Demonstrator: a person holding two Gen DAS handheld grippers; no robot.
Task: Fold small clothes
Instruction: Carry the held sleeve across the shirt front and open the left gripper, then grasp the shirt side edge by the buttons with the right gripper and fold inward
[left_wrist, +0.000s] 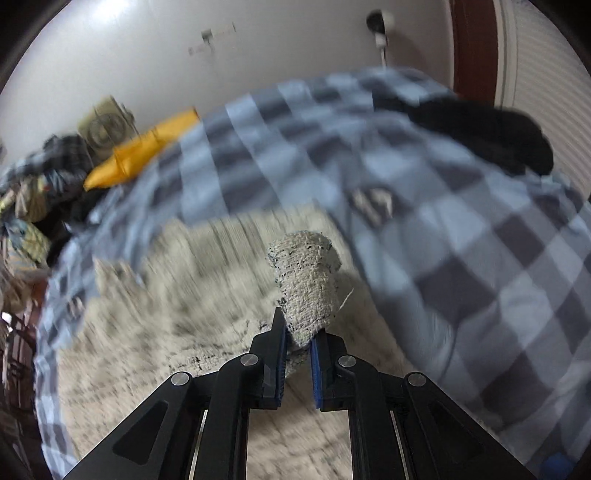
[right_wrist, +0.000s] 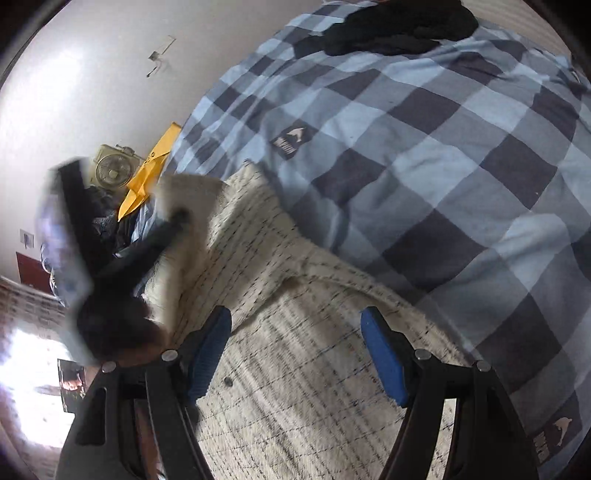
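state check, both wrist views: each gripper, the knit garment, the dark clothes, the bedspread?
left gripper: shut on a pinched fold of the knit garment
right gripper: open, nothing between the pads
knit garment: spread on the bedspread, one part lifted
dark clothes: crumpled, unfolded
bedspread: spread out, wrinkled

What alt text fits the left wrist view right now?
The left gripper is shut on a bunched fold of the cream knit garment, lifted above the rest of it on the blue checked bedcover. The background is motion-blurred.

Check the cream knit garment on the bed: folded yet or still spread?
Partly folded. The cream knit garment lies mostly flat on the checkered bedspread, while the left gripper holds one bunched edge lifted.
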